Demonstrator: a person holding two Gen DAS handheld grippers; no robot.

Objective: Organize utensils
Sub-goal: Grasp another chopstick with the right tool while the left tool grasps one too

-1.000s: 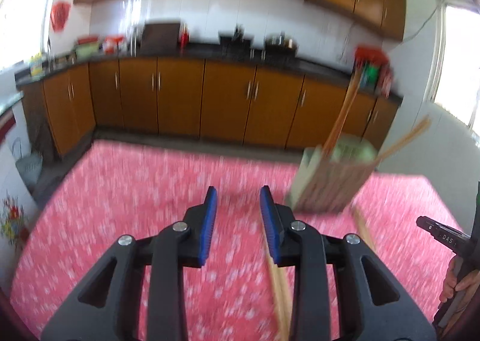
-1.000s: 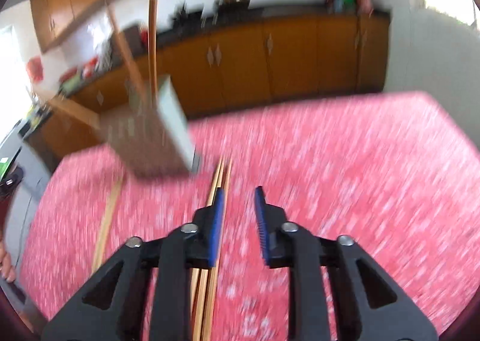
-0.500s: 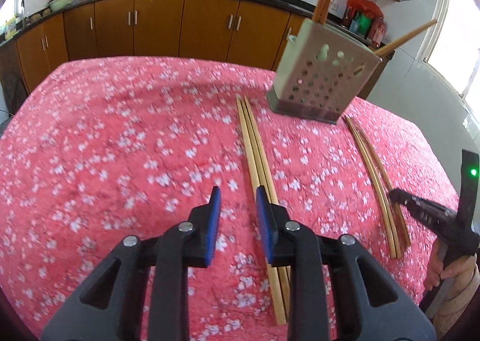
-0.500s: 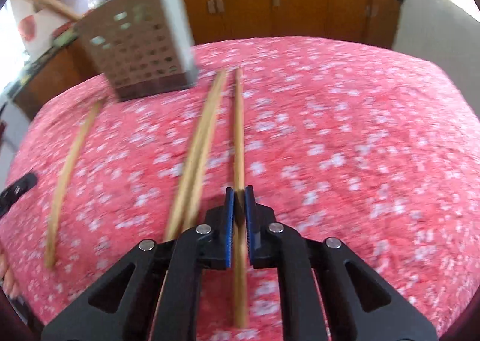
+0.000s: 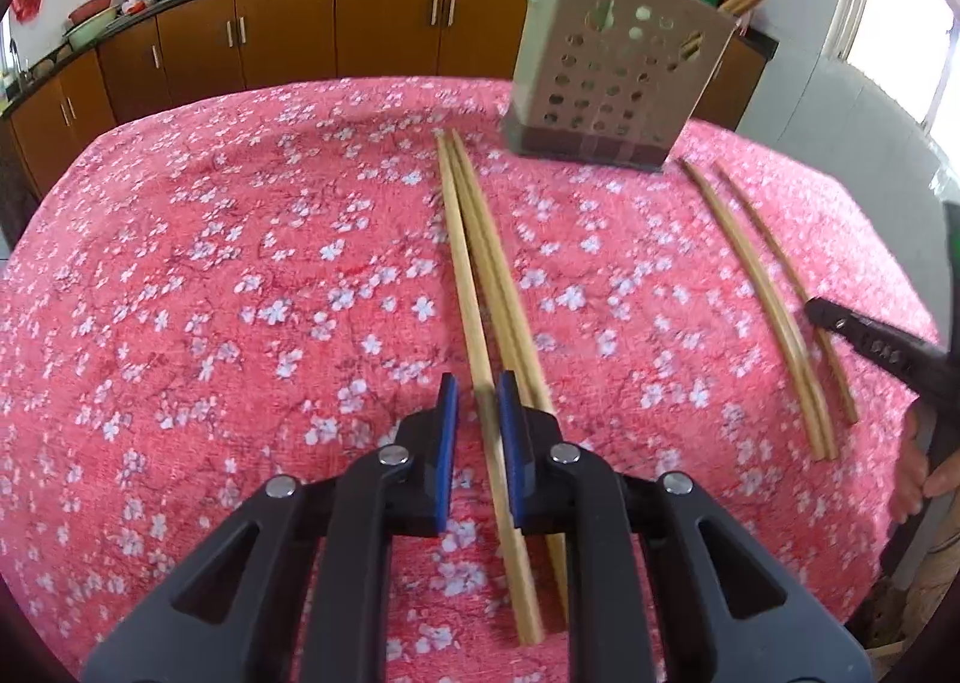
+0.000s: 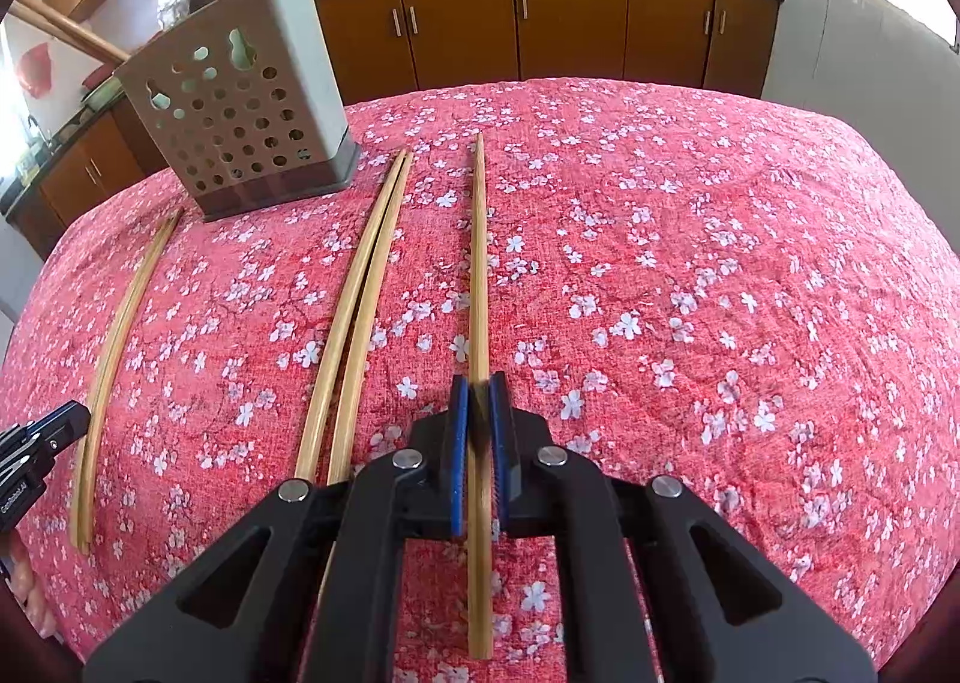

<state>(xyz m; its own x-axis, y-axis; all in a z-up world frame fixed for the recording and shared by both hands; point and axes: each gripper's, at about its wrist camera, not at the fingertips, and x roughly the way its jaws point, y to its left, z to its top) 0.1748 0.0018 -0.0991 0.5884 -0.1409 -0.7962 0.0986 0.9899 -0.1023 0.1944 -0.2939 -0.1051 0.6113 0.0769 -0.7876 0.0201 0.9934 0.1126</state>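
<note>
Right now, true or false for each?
1. The right hand-held gripper is shut on a lone chopstick. True.
2. The utensil holder lies on its side. False: it stands upright with chopsticks in it.
3. A paired chopstick runs between the left hand-held gripper's pads. True; the jaws have just been closing, and a gap shows beside the stick.
4. The tablecloth is plain blue. False: it is red with white blossoms.
</note>
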